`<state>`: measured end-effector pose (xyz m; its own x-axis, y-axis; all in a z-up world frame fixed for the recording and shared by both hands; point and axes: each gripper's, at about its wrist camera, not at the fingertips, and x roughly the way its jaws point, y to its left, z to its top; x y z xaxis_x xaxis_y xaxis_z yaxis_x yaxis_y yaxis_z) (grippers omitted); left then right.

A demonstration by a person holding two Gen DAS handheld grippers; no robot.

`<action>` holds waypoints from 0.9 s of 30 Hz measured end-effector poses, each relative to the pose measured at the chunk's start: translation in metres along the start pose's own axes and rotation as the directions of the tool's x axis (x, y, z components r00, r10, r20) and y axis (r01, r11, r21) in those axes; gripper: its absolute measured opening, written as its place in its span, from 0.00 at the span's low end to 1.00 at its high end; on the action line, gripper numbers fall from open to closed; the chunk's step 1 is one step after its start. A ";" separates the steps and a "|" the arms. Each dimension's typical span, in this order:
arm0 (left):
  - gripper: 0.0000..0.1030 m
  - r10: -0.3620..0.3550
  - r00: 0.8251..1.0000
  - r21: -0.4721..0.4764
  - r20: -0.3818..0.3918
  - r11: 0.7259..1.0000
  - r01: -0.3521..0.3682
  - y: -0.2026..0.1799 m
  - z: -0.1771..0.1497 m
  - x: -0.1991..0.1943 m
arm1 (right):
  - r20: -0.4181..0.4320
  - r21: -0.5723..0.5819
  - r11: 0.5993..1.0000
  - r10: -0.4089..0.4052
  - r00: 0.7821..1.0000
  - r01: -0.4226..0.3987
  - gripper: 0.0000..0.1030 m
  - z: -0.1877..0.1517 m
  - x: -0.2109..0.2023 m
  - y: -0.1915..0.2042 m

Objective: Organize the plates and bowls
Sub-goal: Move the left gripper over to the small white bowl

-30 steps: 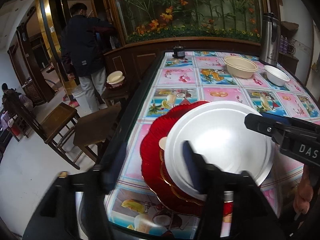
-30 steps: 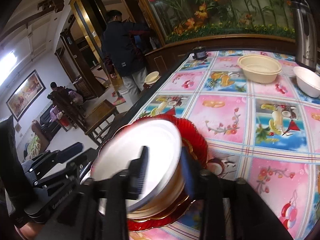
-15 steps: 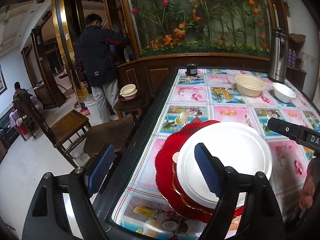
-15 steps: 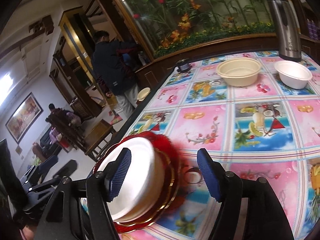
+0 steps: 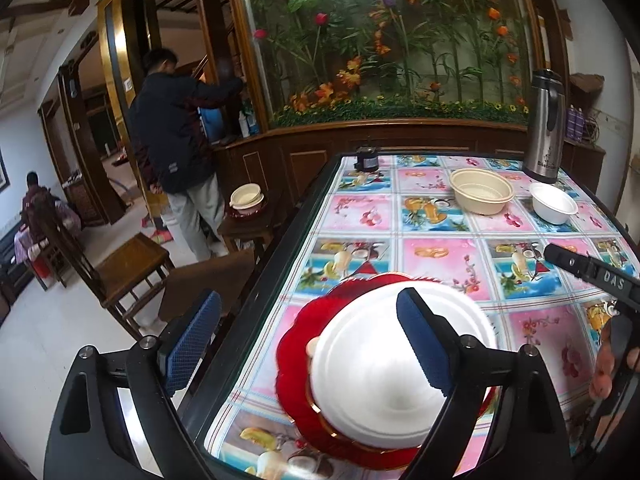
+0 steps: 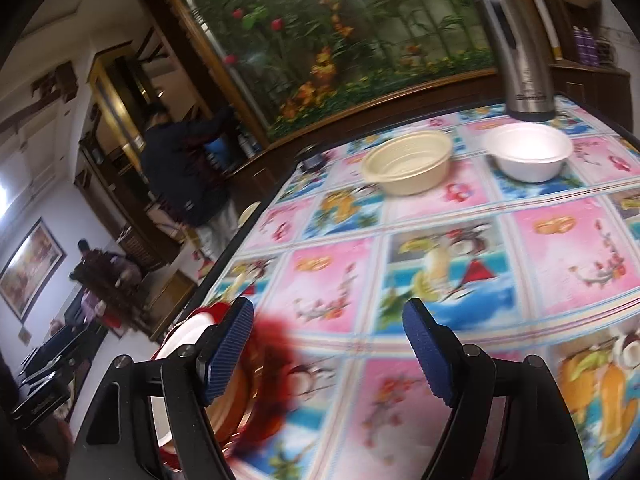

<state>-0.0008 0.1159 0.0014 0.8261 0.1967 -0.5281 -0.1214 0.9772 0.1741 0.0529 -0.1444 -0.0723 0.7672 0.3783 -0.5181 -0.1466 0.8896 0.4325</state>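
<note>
A white plate (image 5: 376, 372) lies on top of a stack with a gold-rimmed plate and a red scalloped plate (image 5: 292, 360) at the table's near left corner. My left gripper (image 5: 308, 336) is open and empty above the stack's left side. My right gripper (image 6: 328, 344) is open and empty, to the right of the stack (image 6: 188, 332), which shows blurred at the lower left. A cream bowl (image 5: 481, 190) (image 6: 408, 164) and a white bowl (image 5: 554, 202) (image 6: 528, 150) stand at the far end of the table.
A steel thermos (image 5: 543, 126) stands at the far right corner and a small dark jar (image 5: 367, 158) at the far left edge. The table's left edge (image 5: 272, 264) drops to chairs and a stool bearing bowls (image 5: 246, 200). A person (image 5: 176, 148) stands beyond.
Both grippers let go of the white plate, opened and drew back. The right gripper swung right toward the far bowls; the plate rests on the stack.
</note>
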 end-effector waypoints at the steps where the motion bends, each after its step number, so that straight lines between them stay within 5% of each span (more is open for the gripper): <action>1: 0.88 -0.002 1.000 0.010 0.002 1.000 0.002 -0.005 0.003 -0.001 | 0.011 0.006 1.000 -0.010 1.000 0.010 0.77 0.004 -0.001 -0.007; 9: 0.90 -0.035 0.999 0.085 0.030 0.996 0.033 -0.063 0.036 -0.005 | 0.152 0.112 0.989 -0.114 0.982 0.098 0.79 0.037 -0.016 -0.095; 12: 1.00 -0.062 0.997 0.119 0.051 0.991 0.056 -0.095 0.051 -0.007 | 0.177 0.179 0.971 -0.193 0.965 0.161 0.80 0.048 -0.020 -0.132; 16: 1.00 -0.097 0.993 0.173 0.074 0.981 0.083 -0.142 0.067 -0.008 | 0.227 0.192 0.954 -0.271 0.935 0.230 0.82 0.065 -0.027 -0.163; 27: 1.00 -0.184 0.983 0.250 0.028 0.953 0.171 -0.257 0.090 0.013 | 0.275 0.283 0.925 -0.331 0.903 0.253 0.84 0.094 -0.044 -0.229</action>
<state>0.0910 -0.1400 0.0241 0.8493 0.0113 -0.5279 0.1636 0.9449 0.2834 0.1112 -0.3893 -0.0792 0.9125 -0.0236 -0.4083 0.2357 0.8463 0.4777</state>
